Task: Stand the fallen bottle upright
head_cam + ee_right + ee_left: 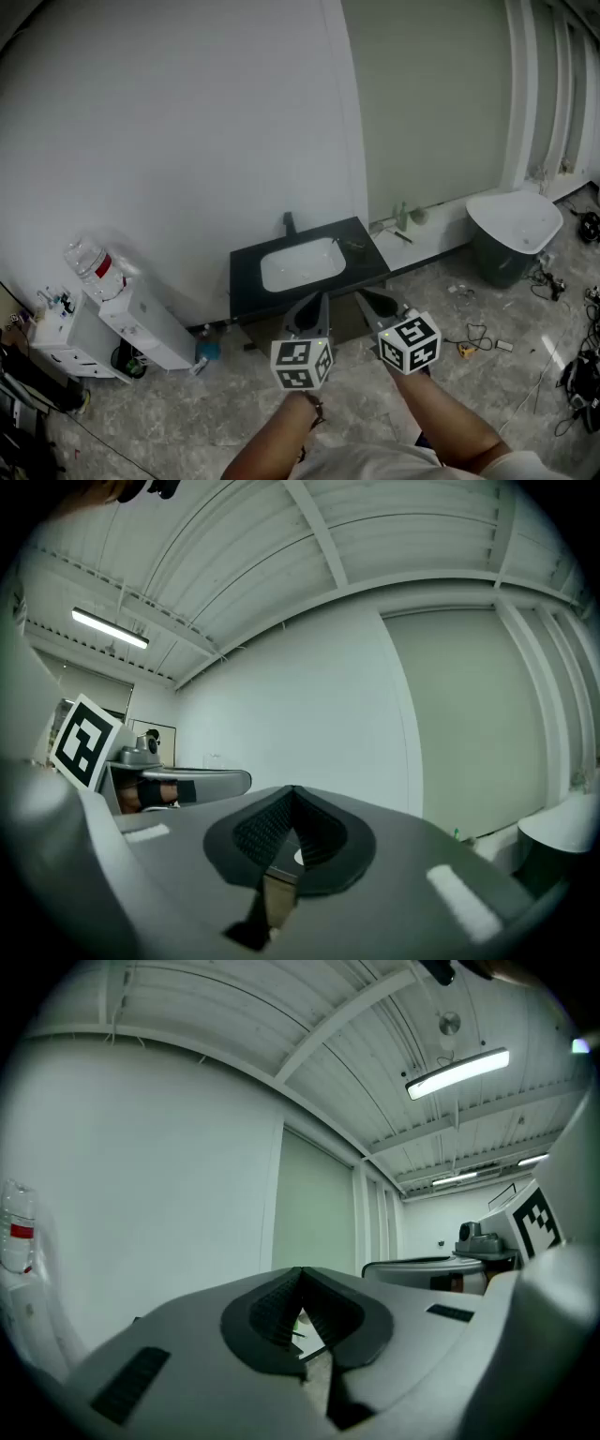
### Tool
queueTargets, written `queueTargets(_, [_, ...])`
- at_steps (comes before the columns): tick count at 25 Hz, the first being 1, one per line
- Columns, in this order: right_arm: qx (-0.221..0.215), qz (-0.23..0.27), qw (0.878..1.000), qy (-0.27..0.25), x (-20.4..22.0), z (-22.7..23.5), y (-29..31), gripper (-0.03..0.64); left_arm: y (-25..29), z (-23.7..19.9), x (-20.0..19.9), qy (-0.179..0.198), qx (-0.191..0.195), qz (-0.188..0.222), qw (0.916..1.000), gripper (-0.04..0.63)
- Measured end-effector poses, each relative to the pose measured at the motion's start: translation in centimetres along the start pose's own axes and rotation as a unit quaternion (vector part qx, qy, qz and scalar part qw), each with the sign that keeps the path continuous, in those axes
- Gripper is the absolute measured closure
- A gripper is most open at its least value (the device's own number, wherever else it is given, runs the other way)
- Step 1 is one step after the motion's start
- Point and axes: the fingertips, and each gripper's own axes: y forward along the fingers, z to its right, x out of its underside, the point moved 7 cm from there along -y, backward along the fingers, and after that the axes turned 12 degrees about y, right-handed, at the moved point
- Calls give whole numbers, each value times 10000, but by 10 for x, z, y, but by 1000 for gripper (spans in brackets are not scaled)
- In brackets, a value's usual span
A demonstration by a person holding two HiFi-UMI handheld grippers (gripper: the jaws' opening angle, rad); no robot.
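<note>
Both grippers are held level side by side over the marble floor, in front of a black washstand [246, 267]. My left gripper [320, 300] has its jaws together with nothing between them; in the left gripper view its pads [272, 1312] meet at the tip. My right gripper [364, 297] is likewise shut and empty, its pads [262, 829] touching. On the low white ledge along the wall, right of the washstand, sits a small greenish bottle [402, 217]; it is too small to tell how it lies. A green speck [457, 834] shows in the right gripper view.
The washstand holds a white basin [302, 262] and a dark tap [289, 223]. A white water dispenser [141, 323] with a clear jug [92, 264] stands at the left. A white-topped tub [514, 225] stands at the right, with cables [478, 337] on the floor.
</note>
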Motion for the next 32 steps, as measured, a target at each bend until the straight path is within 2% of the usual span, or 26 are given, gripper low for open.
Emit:
queueTargets(7, [16,-17,10000,1,1,8,-6,615,2,9,0,142,-13,-10,9999,588])
queueTargets(11, [-30,-10,10000,41,0,18,-11,615,8,15,6,-116,-55,-66,9999,588])
queueTargets(15, [-165,-31,9998,130,1,32,-19,615,14,27,9,-54,-160,-118,9998,588])
queueTargets(22, [-549,-463,9973,139,9,60,-28,614,30,49,14,-158,-381,-109,9991,588])
queueTargets(26, [-659,-624,9957,170,19,80,-26,614,43,49,21,-223,-528,-178,9982,588])
queueTargets(32, [-685,-617,9956,145,21,109,7,615,87,34,43,-274,-527,-328,9977,588])
